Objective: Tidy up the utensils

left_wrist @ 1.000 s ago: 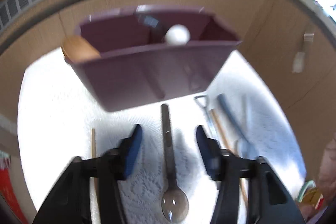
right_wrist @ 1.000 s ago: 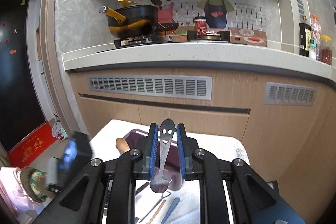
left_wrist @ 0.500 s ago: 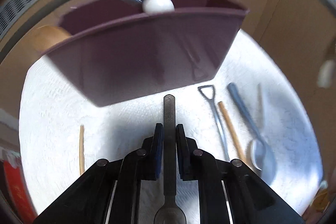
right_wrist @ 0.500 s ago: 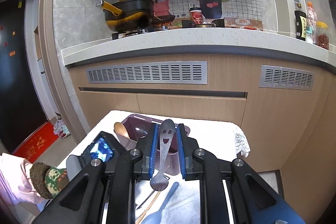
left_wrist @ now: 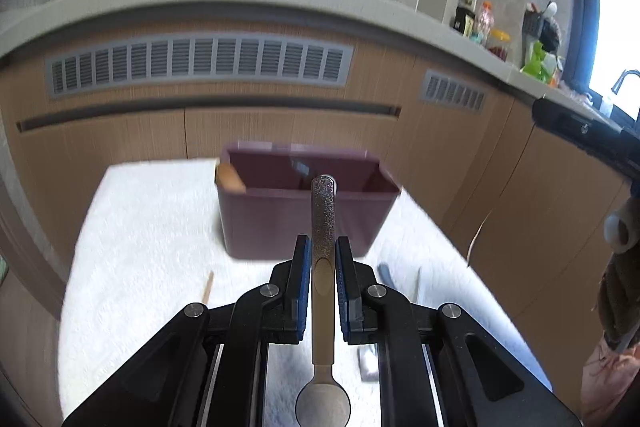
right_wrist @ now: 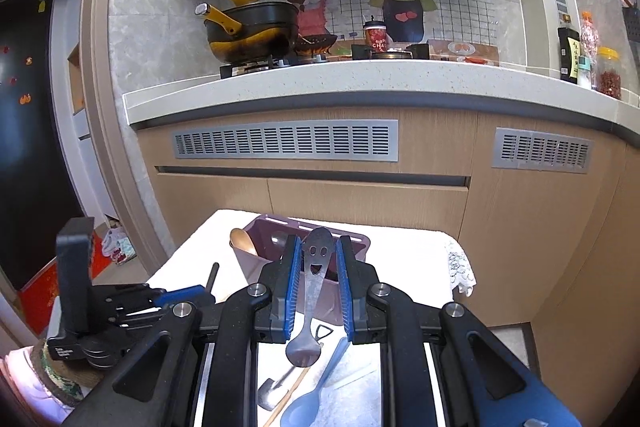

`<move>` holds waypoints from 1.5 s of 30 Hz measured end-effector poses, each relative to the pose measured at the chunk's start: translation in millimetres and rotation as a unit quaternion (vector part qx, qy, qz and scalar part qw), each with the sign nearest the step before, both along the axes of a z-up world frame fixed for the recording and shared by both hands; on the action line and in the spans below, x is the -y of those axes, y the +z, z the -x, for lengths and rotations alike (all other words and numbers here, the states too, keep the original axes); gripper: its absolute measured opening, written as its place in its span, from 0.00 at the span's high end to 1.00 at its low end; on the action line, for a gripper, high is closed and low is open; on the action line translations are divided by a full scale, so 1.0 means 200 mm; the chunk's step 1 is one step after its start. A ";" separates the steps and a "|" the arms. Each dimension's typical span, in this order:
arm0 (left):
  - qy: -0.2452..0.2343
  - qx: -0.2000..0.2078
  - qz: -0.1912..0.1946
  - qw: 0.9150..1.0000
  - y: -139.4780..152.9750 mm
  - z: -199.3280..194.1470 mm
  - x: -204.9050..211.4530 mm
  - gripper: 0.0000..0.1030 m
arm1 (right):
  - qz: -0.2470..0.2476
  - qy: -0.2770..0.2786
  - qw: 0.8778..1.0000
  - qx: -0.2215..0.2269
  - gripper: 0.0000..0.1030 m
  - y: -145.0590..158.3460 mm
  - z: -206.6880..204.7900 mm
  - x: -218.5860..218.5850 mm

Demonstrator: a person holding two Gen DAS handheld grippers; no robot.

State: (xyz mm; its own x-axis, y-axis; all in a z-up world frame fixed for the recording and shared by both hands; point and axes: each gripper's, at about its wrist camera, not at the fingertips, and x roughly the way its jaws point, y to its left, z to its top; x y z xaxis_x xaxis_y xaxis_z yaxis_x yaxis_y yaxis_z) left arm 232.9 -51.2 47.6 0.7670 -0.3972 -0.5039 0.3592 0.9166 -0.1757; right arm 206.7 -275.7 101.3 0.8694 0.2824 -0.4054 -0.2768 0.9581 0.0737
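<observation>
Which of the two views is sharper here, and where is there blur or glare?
Right wrist view: sharp throughout, the smiley spoon and stove pot crisp. Left wrist view: motion-blurred, the purple bin and vent grille smeared, though the held spoon stays crisp; the window is blown out white.

Kitchen; wood-grain cabinets (right_wrist: 360, 203) with grey vent grilles (right_wrist: 286, 141) under pale speckled countertop (right_wrist: 360, 79); cartoon couple mural (right_wrist: 360, 3) on grey tiled wall; bright window (left_wrist: 614, 27) at right; dark door (right_wrist: 28, 131) at left.
</observation>
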 end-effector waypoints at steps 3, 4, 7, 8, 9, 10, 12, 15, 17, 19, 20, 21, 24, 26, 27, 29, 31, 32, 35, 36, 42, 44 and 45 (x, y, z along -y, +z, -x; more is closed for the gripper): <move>0.003 0.045 0.013 0.999 0.19 -0.03 -0.02 0.88 | 0.005 -0.006 1.000 0.016 0.85 0.06 -0.02 -0.02; 0.005 0.071 0.017 0.997 0.28 -0.04 -0.02 0.88 | 0.007 -0.006 1.000 0.027 0.85 0.11 -0.03 -0.03; 0.007 0.129 0.022 0.991 0.46 -0.13 -0.01 0.88 | 0.014 -0.006 0.998 0.058 0.85 0.21 -0.08 -0.06; 0.008 0.145 0.030 0.989 0.52 -0.17 -0.01 0.88 | 0.017 -0.005 0.998 0.067 0.84 0.24 -0.11 -0.08; 0.007 0.155 0.033 0.987 0.55 -0.21 0.00 0.88 | 0.019 -0.005 0.997 0.072 0.85 0.26 -0.14 -0.09; 0.010 0.164 0.034 0.986 0.58 -0.26 0.01 0.88 | 0.021 -0.005 0.997 0.077 0.85 0.28 -0.18 -0.11; 0.015 0.175 0.032 0.984 0.60 -0.35 0.03 0.88 | 0.025 -0.005 0.997 0.078 0.84 0.29 -0.24 -0.12; 0.024 0.180 0.024 0.983 0.58 -0.47 0.06 0.88 | 0.029 -0.005 0.998 0.061 0.84 0.25 -0.37 -0.14; 0.026 0.169 0.028 0.985 0.55 -0.55 0.07 0.88 | 0.032 -0.004 0.998 0.048 0.84 0.21 -0.44 -0.15; 0.030 0.166 0.031 0.985 0.52 -0.62 0.08 0.88 | 0.036 -0.003 0.999 0.035 0.84 0.17 -0.50 -0.16; 0.033 0.170 0.031 0.984 0.50 -0.64 0.08 0.88 | 0.037 -0.003 0.999 0.026 0.84 0.14 -0.54 -0.16; 0.037 0.173 0.029 0.984 0.47 -0.66 0.09 0.88 | 0.037 -0.004 0.999 0.022 0.84 0.11 -0.55 -0.16; 0.046 0.168 0.035 0.984 0.39 -0.72 0.08 0.88 | 0.038 -0.003 0.999 0.007 0.84 0.04 -0.63 -0.16; 0.054 0.165 0.044 0.984 0.33 -0.75 0.07 0.88 | 0.043 -0.004 0.999 -0.005 0.84 -0.01 -0.67 -0.18; 0.056 0.163 0.045 0.984 0.30 -0.76 0.06 0.88 | 0.046 -0.005 0.999 -0.008 0.84 -0.03 -0.69 -0.19; 0.053 0.149 0.038 0.987 0.23 -0.79 0.07 0.88 | 0.049 -0.004 0.999 -0.017 0.84 -0.07 -0.71 -0.20; 0.048 0.134 0.038 0.989 0.17 -0.81 0.06 0.87 | 0.052 0.002 0.998 -0.031 0.84 -0.12 -0.73 -0.22; 0.046 0.123 0.038 0.991 0.14 -0.82 0.05 0.86 | 0.054 0.009 0.998 -0.040 0.83 -0.14 -0.73 -0.22; 0.051 0.097 0.047 0.993 0.11 -0.81 0.00 0.82 | 0.054 0.020 0.996 -0.062 0.73 -0.19 -0.74 -0.23; 0.051 0.093 0.051 0.993 0.12 -0.80 -0.02 0.77 | 0.056 0.018 0.996 -0.062 0.64 -0.20 -0.73 -0.23; 0.083 0.080 0.054 0.992 0.17 -0.63 -0.19 0.48 | 0.066 -0.001 0.997 -0.047 0.46 -0.19 -0.61 -0.19; 0.091 0.058 0.046 0.993 0.15 -0.58 -0.24 0.44 | 0.068 -0.015 0.997 -0.035 0.32 -0.18 -0.53 -0.16; 0.094 0.040 0.037 0.994 0.12 -0.56 -0.26 0.44 | 0.069 -0.021 0.997 -0.030 0.24 -0.18 -0.51 -0.15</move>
State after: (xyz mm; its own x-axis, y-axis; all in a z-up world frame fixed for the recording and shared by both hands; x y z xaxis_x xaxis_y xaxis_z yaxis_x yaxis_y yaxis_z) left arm 345.0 0.2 71.4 0.8673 -0.2778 -0.4131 0.1992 0.9541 -0.2234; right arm 308.4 -245.9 66.2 0.8524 0.1851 -0.4891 -0.2359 0.9708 -0.0438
